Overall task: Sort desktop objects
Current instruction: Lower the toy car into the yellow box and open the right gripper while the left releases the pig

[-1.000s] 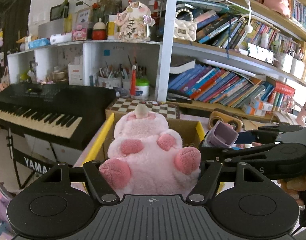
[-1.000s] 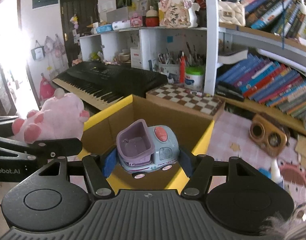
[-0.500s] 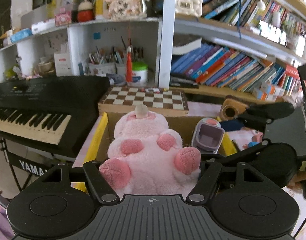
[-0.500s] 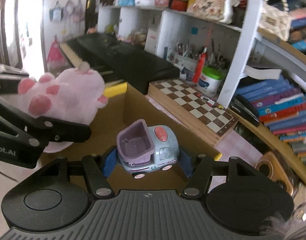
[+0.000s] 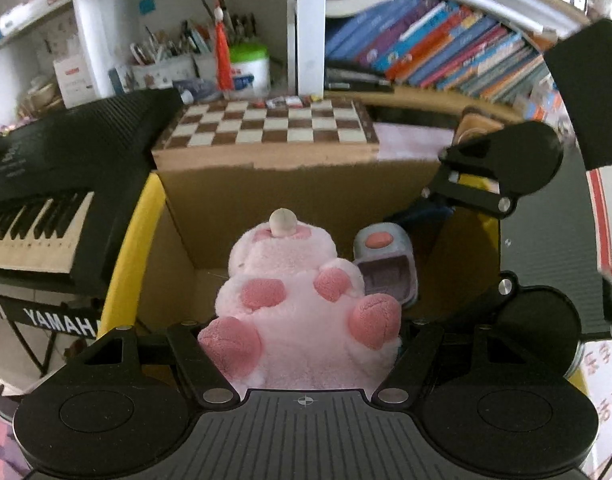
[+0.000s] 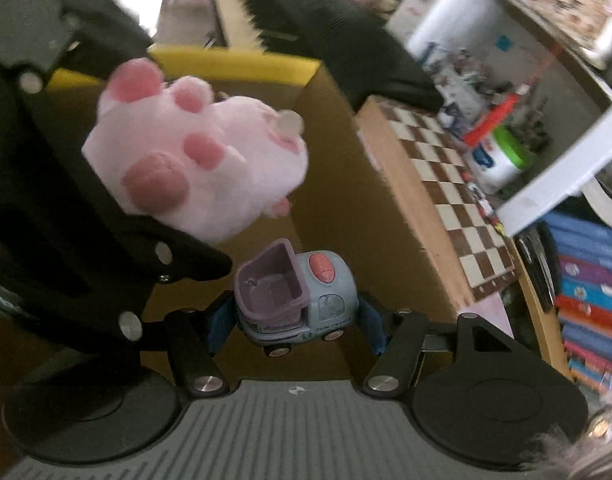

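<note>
Desk (image 5: 410,140) — chessboard (image 5: 265,124) (beside cardboard box (image 5: 306,192))

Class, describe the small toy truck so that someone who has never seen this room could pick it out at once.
Find the open cardboard box with yellow flaps, in front of the chessboard. Above its opening two grippers each hold a toy; the right gripper holds the toy truck. Unlike the fluffy pink plush beside it, it is hard plastic: pale blue cab, purple tipper bed, a pink button on top.

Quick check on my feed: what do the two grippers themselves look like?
Both are matte black with ribbed grey bases, two round discs and silver bolts. The right gripper has blue finger pads; the left gripper has black fingers. No cables or sleeves show.
</note>
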`<state>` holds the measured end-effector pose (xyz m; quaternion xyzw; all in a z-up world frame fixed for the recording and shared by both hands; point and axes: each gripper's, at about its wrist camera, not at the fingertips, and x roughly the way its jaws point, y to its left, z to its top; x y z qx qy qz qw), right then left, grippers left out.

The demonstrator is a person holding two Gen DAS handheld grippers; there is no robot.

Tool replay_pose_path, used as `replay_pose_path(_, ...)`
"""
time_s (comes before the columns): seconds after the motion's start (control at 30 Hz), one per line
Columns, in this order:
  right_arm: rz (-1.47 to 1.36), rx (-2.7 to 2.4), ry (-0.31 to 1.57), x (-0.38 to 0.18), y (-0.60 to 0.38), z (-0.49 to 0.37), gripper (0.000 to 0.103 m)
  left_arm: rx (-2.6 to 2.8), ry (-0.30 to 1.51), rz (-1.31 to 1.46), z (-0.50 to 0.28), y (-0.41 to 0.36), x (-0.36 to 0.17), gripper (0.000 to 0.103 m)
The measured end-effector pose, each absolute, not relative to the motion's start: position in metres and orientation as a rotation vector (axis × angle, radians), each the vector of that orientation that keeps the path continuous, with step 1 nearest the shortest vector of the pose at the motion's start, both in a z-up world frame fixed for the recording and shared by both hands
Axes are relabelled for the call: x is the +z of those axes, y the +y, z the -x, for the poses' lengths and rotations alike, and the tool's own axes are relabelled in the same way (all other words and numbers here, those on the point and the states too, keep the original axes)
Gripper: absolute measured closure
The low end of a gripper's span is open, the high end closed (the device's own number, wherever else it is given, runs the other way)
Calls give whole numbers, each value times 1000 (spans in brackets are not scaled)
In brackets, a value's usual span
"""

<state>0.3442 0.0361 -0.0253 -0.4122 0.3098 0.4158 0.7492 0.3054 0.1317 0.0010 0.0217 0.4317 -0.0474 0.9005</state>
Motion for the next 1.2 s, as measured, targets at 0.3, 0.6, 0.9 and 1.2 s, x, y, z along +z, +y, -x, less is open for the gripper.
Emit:
replay_pose_path(0.3, 1054, 979, 727, -40, 53, -350, 41, -115, 986, -57, -320, 133, -6, 32)
replay_pose_path(0.6, 1119, 987, 740, -45, 58, -345, 41, -122, 1006, -62, -323, 133, -7, 28)
replay_pose_path(0.9, 1026, 967, 671, -26, 50, -339, 21, -98, 847, -73, -301, 134, 12, 18)
replay_pose_path(1.2, 857, 883, 579, 17, 12, -318, 21, -69, 660, -27, -262, 133, 60, 14)
